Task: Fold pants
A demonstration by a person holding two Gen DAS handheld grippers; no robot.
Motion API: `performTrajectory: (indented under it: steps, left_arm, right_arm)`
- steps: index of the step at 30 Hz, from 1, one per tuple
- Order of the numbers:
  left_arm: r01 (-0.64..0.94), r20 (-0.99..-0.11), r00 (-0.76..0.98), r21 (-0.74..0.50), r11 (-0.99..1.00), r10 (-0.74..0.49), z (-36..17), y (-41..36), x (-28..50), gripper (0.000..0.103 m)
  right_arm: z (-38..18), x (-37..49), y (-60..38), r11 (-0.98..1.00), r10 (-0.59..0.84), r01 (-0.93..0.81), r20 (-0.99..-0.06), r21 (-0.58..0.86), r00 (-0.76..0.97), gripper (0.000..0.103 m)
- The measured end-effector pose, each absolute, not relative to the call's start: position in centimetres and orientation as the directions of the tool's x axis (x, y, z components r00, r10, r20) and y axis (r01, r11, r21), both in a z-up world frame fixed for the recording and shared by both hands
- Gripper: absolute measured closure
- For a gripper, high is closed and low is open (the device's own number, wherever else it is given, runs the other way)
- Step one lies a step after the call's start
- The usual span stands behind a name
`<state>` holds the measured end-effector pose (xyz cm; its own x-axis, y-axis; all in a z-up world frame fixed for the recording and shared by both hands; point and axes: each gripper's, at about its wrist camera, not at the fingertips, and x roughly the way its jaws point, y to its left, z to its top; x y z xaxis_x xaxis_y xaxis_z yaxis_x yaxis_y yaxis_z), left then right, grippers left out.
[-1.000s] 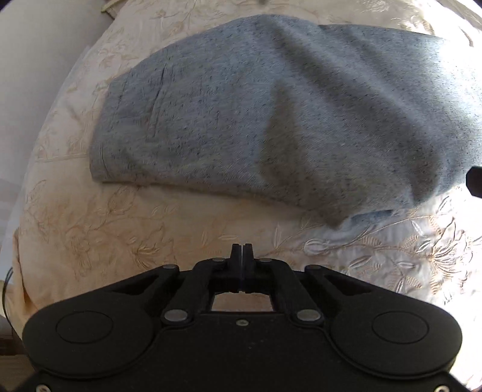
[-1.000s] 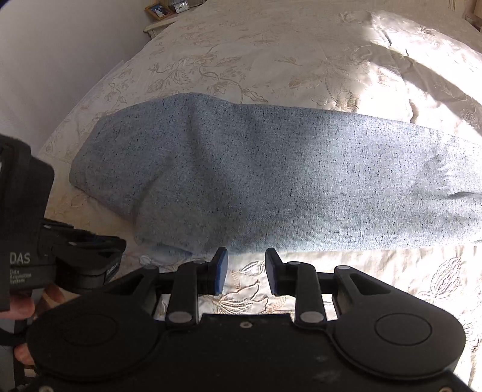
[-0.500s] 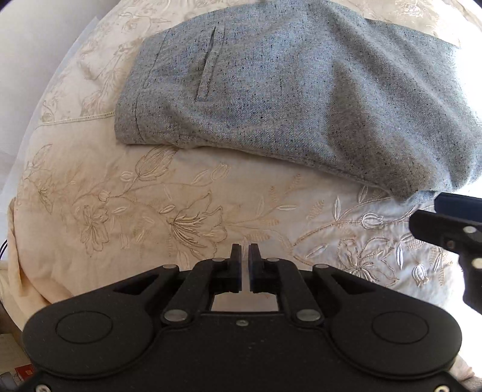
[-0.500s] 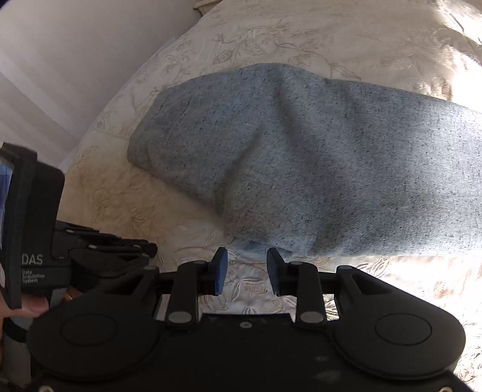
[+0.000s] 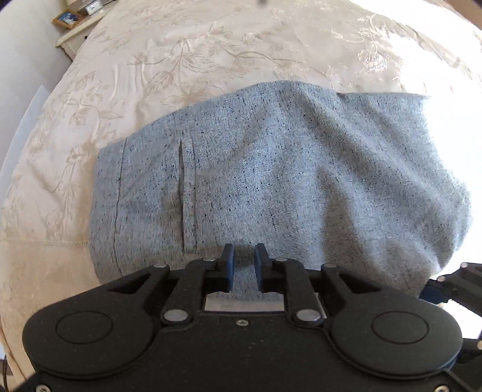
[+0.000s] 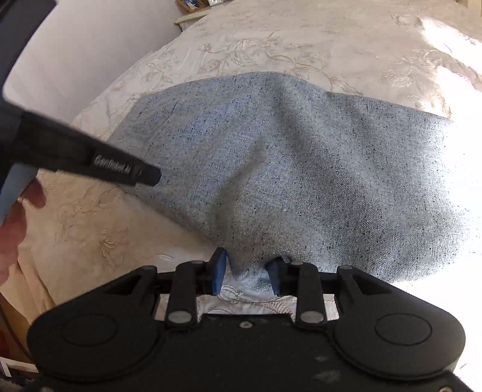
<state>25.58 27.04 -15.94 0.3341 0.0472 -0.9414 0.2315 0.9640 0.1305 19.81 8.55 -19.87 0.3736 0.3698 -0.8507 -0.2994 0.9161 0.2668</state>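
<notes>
Grey speckled pants (image 5: 271, 187), folded into a broad bundle, lying on a cream bedspread (image 5: 211, 54) embroidered with flowers; waistband end toward the left of the left-wrist view, with a vertical seam (image 5: 119, 205) near the edge and a narrow welt pocket (image 5: 188, 196) just right of it. Cloth rumpled through the middle, a raised ridge running up toward the far edge; right portion washed out by strong sunlight. Left tongs (image 5: 243, 268) parted by a narrow gap, blue pads (image 5: 229, 265) poised directly over the near edge of the pants beside the pocket's lower end; cloth visible in the gap, contact not discernible. Right tongs (image 6: 247, 273) spread wider, fingers (image 6: 219, 271) set to either side of a small bunched point of the pants' near hem, cloth between them but not pinched. Bedspread embroidery visible just beneath the right tongs. In the right-wrist view, the black body of the left tool at upper left, its tip over the waistband end of the pants, with part of a hand (image 6: 18, 223) at the left frame edge. In the left-wrist view, part of the right tool at the lower right corner, beside the pants' near right edge. Nightstand (image 5: 75, 28) with a framed picture (image 5: 67, 19) at far upper left, beyond the bed.
</notes>
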Motion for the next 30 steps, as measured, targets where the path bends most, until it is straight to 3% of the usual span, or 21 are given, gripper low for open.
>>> performTrajectory:
  steps: [2, 4, 11, 21, 23, 30]
  left_arm:
    - [0.259, -0.952, 0.296, 0.158, 0.953, 0.077, -17.6, 27.6, 26.5, 0.075]
    - [0.273, -0.965, 0.259, 0.111, 0.956, 0.038, -18.6, 28.5, 27.1, 0.075]
    - [0.357, -0.980, 0.198, 0.053, 0.933, -0.020, -18.5, 29.4, 28.0, 0.075]
    - [0.393, -0.962, 0.261, 0.182, 0.901, 0.081, -16.5, 28.1, 26.1, 0.077]
    - [0.398, -0.953, 0.300, 0.172, 0.901, 0.050, -14.9, 27.5, 25.0, 0.077]
    - [0.400, -0.943, 0.308, 0.004, 0.917, -0.130, -13.8, 23.0, 23.0, 0.077]
  right_arm:
    - [-19.9, 19.3, 8.7, 0.920, 0.362, -0.293, -0.848, 0.259, 0.387, 0.077]
    - [-19.9, 19.0, 8.7, 0.923, 0.357, -0.292, -0.844, 0.252, 0.400, 0.096]
    - [-17.7, 17.8, 9.1, 0.899, 0.408, -0.340, -0.813, 0.278, 0.415, 0.096]
    - [-21.0, 17.2, 10.6, 0.907, 0.343, -0.363, -0.877, 0.216, 0.336, 0.096]
    - [-19.9, 17.4, 10.1, 0.911, 0.343, -0.348, -0.876, 0.222, 0.338, 0.088]
    - [-15.2, 15.9, 5.0, 0.942, 0.328, -0.240, -0.804, 0.236, 0.496, 0.088]
